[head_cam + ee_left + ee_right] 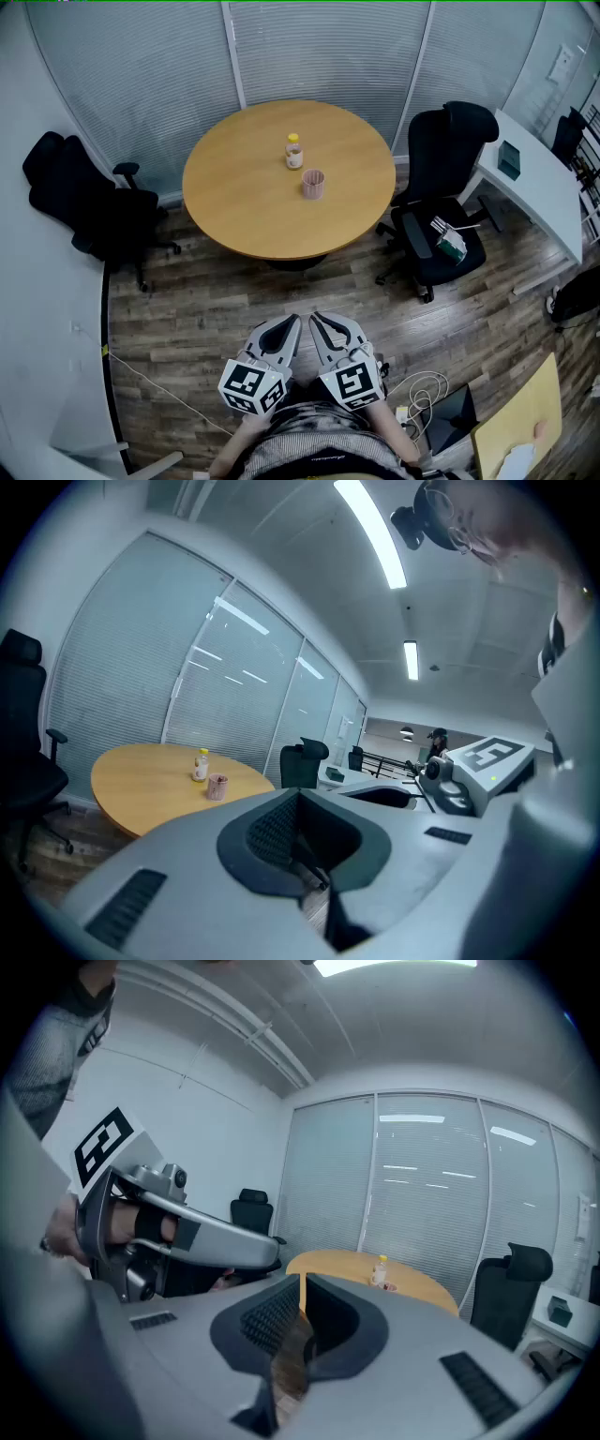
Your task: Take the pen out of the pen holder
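Standoff: pen holder [313, 184] far ahead, both grippers back at the body

Round wooden table [234, 202] sits at the far centre of the room, with a black chair [80, 192] at its left and another black chair [441, 197] at its right. Bare wood floor [206, 300] separates the table from the person.

Left gripper [289, 326] and right gripper [321, 323] are held side by side at the near edge, tips pointing towards the table and well apart from it.
- Left gripper view: jaws together, nothing between them.
- Right gripper view: jaws together too, with only a hairline slit that shows floor and table edge. Nothing is held.

Pen holder is a small pink cup standing upright, mouth up, near the table centre. A small bottle [294, 151] with a yellow cap stands just beside it on the far-left side. I can't make out the pen itself in any view because the holder is too small at this range.

Relation that matters:
- Holder lies straight ahead of the tips, a touch to the right of the line between the grippers, so the right gripper is marginally better lined up. Distance is about equal for both.
- Assume the pen's axis is near vertical, so the pull should go up and out of the mouth.
- My read is that the task hasn't begun. The next move is a walk-in and reach, opening the jaws on approach and keeping clear of the bottle
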A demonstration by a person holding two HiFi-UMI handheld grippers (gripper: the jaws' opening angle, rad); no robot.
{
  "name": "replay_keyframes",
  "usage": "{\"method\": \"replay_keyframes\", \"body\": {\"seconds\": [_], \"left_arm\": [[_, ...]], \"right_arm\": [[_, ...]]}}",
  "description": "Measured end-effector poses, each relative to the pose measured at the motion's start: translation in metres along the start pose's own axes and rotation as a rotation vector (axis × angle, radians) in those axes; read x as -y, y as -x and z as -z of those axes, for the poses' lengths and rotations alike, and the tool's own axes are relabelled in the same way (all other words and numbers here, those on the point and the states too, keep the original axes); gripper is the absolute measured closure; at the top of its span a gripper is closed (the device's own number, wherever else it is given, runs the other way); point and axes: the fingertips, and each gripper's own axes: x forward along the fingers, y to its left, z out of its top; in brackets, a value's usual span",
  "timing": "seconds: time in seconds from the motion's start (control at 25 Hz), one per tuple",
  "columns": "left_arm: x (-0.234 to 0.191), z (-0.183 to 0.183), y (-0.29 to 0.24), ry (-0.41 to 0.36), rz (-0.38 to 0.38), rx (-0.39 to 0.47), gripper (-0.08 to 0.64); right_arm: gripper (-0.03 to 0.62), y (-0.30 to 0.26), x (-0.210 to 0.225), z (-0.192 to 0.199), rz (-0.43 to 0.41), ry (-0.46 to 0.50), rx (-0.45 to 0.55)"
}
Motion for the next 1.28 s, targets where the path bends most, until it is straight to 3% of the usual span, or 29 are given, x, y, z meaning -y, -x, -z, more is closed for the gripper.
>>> {"method": "replay_keyframes", "body": {"seconds": [0.2,0.6,0.88,1.28], "left_arm": [[0.009,0.001,-0.005,0.009,0.003,0.008,0.555],[0.015,0.008,-0.023,0.024,-0.019,0.013,0.555],[-0.009,0.005,-0.055,0.038,-0.011,0.002,0.555],[-0.063,-0.032,-0.126,0.003,0.074,-0.007,0.555]], "right_arm": [[0.555,0.01,0.009,-0.001,0.011,-0.034,0.05],[0.555,0.016,0.027,0.017,-0.011,-0.023,0.033],[0.555,-0.01,0.054,0.016,0.012,-0.032,0.041],[0.555,-0.085,0.111,-0.003,0.067,-0.047,0.043]]}}
